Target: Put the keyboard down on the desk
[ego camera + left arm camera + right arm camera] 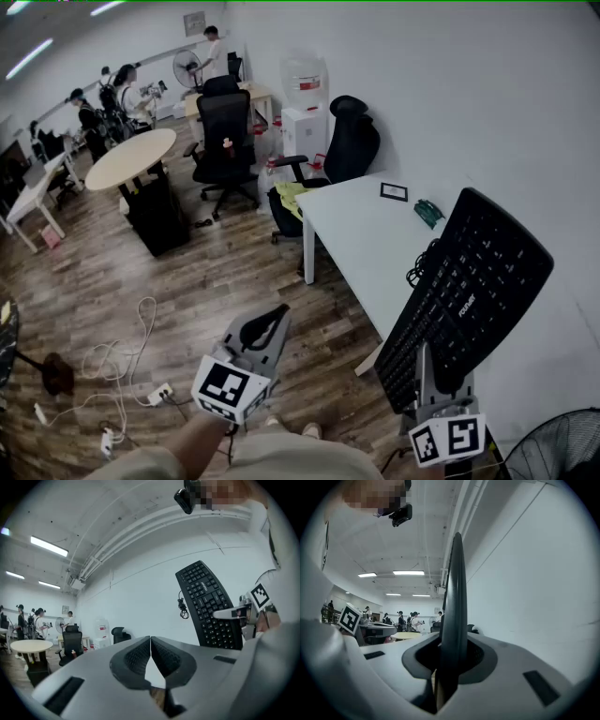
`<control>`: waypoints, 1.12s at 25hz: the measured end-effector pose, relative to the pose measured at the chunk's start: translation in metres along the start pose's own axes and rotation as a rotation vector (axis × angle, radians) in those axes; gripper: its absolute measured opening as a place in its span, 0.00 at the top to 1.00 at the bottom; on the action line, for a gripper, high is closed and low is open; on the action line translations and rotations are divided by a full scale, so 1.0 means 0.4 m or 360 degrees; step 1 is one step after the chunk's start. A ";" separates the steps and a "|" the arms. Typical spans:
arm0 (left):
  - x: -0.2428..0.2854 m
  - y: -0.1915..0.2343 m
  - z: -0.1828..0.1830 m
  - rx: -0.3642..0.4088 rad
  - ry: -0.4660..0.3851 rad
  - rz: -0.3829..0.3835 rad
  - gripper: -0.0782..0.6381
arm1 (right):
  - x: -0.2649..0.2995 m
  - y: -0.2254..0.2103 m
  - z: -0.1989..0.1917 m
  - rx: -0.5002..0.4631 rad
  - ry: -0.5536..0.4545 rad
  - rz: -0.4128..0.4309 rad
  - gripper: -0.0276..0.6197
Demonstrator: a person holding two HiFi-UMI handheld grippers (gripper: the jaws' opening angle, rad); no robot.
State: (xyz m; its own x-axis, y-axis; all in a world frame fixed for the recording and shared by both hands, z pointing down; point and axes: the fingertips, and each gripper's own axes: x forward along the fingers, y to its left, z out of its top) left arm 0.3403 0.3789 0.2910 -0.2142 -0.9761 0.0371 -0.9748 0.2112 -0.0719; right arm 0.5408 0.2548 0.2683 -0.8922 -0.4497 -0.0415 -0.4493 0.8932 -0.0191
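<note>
R gripper (433, 370) has its fingers closed on the near end of the keyboard (473, 281), pinching the thin board across its thickness; the R gripper view shows the board edge-on between the pads, running straight up & away; that end-grip explains the pose: board up in the air, steeply tilted, keys facing the person's left, not on the table (361, 234) yet; its bundled black cable (420, 269) hangs off the long edge on the table side, loose, so I'd guess it will land first or snag under the board when it goes down flat

L gripper (265, 323) is held low in front of the person, out over the floor & well apart from the keyboard; fingers pressed together w/ nothing between them; prob just kept out of the way, since one end-grip carries the board

Table is white, along a white wall; near part bare, enough room for the board by my read; farther along lie a small dark-framed card (394, 191) & a green item (429, 212)

Room: open office, wood floor (234, 272), black office chairs (225, 131), a round table (131, 157), water dispenser (305, 103), power strip w/ loose leads (155, 394) on the floor, a fan (553, 450) at lower R; several people stand at the far end
</note>
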 end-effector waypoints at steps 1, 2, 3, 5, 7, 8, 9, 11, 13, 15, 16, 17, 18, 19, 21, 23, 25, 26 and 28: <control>0.001 0.004 -0.005 0.0001 0.0004 0.0009 0.86 | 0.000 0.000 -0.001 -0.0001 -0.0001 -0.0004 0.81; 0.001 0.006 -0.010 0.0005 0.0008 0.0015 0.86 | 0.000 0.000 -0.002 -0.0002 -0.0003 -0.0007 0.81; 0.001 0.007 -0.013 0.0012 0.0010 0.0017 0.86 | 0.000 0.000 -0.002 -0.0004 -0.0003 -0.0008 0.81; -0.001 0.002 -0.011 0.0014 0.0005 0.0004 0.86 | -0.001 0.004 -0.001 -0.0004 -0.0004 0.0000 0.81; -0.003 0.002 -0.010 0.0004 -0.0005 -0.0001 0.86 | -0.002 0.008 0.000 0.0008 -0.0004 0.0016 0.81; -0.004 0.002 -0.014 0.0006 -0.0002 -0.0001 0.86 | -0.003 0.010 0.000 0.0019 -0.0003 0.0023 0.81; -0.005 0.000 -0.018 0.0014 0.0005 0.0004 0.86 | -0.003 0.010 -0.001 0.0030 0.0000 0.0029 0.81; -0.004 -0.005 -0.014 0.0035 0.0012 0.0015 0.86 | -0.003 0.007 -0.007 0.0047 0.0011 0.0035 0.81; -0.001 -0.017 -0.010 0.0041 0.0016 0.0008 0.86 | -0.001 -0.001 -0.012 0.0049 0.0026 0.0036 0.81; 0.005 -0.029 -0.010 0.0028 0.0033 -0.0007 0.86 | 0.001 -0.010 -0.014 0.0041 0.0038 0.0033 0.81; 0.008 -0.033 -0.012 0.0023 0.0038 -0.0011 0.86 | 0.002 -0.013 -0.016 0.0040 0.0042 0.0032 0.81; 0.010 -0.035 -0.014 0.0027 0.0042 -0.0011 0.86 | 0.001 -0.015 -0.018 0.0040 0.0046 0.0030 0.81; 0.011 -0.038 -0.016 0.0042 0.0046 -0.0008 0.86 | 0.000 -0.015 -0.022 0.0041 0.0049 0.0028 0.81; 0.011 -0.041 -0.019 0.0067 0.0048 -0.0003 0.86 | -0.002 -0.016 -0.026 0.0042 0.0052 0.0026 0.81; 0.012 -0.053 -0.022 0.0115 0.0045 0.0004 0.86 | -0.006 -0.017 -0.034 0.0043 0.0058 0.0024 0.81; 0.014 -0.064 -0.016 0.0119 0.0029 0.0000 0.86 | -0.008 -0.020 -0.038 0.0046 0.0065 0.0020 0.81; 0.010 -0.066 -0.009 0.0109 0.0017 0.0001 0.86 | -0.011 -0.021 -0.043 0.0058 0.0076 0.0017 0.81; 0.006 -0.064 -0.009 0.0107 0.0016 0.0007 0.86 | -0.012 -0.020 -0.046 0.0069 0.0081 0.0017 0.81; 0.001 -0.056 -0.012 0.0110 0.0023 0.0020 0.86 | -0.012 -0.020 -0.052 0.0088 0.0091 0.0020 0.81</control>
State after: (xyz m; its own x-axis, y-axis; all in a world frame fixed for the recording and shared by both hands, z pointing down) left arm 0.3616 0.3742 0.2972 -0.2281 -0.9724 0.0501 -0.9655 0.2192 -0.1408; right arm 0.5478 0.2497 0.2894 -0.8995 -0.4366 0.0151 -0.4364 0.8967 -0.0743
